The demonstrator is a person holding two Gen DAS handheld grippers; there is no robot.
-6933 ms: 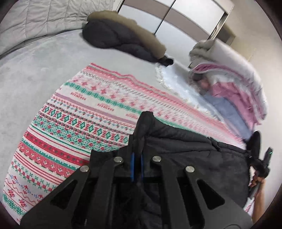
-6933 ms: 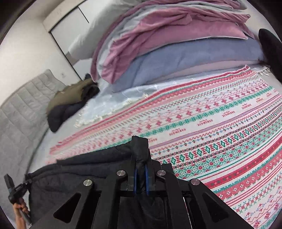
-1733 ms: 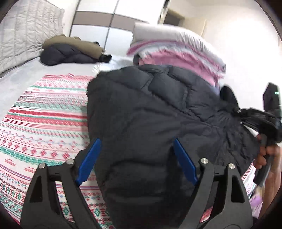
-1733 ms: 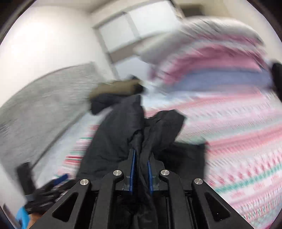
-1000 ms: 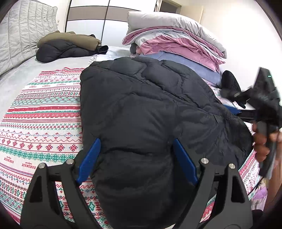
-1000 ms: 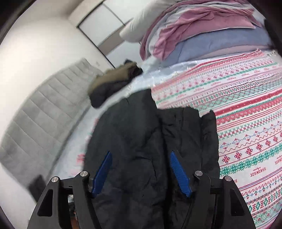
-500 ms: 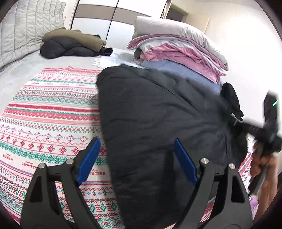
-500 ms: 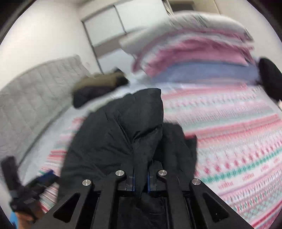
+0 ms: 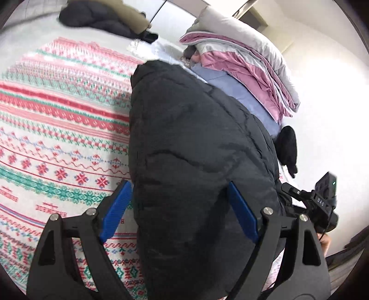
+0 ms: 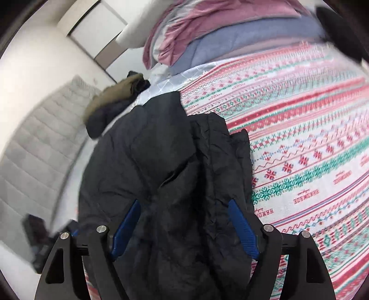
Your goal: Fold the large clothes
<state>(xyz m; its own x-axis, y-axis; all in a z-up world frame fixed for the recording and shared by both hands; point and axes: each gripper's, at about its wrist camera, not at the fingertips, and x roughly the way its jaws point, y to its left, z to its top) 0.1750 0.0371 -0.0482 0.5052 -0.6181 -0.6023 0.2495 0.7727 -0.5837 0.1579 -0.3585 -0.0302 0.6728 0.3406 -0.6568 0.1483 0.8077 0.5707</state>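
Both grippers wide apart, gripping nothing: left gripper (image 9: pixel 179 211) & right gripper (image 10: pixel 184 225) each straddle the black puffer jacket (image 9: pixel 196 147) lying just ahead on patterned blanket (image 9: pixel 57 138); I'd pinch one outer edge each, then fold evenly.

Bed (image 9: pixel 25 43) with pale grey cover | red, green and white patterned woven blanket (image 9: pixel 57 129) spread over it | black quilted puffer jacket (image 9: pixel 196 161) on blanket | olive and black coat (image 9: pixel 103 18) bundled near headboard | stacked pink, grey, blue bedding (image 9: pixel 242 69) at the side
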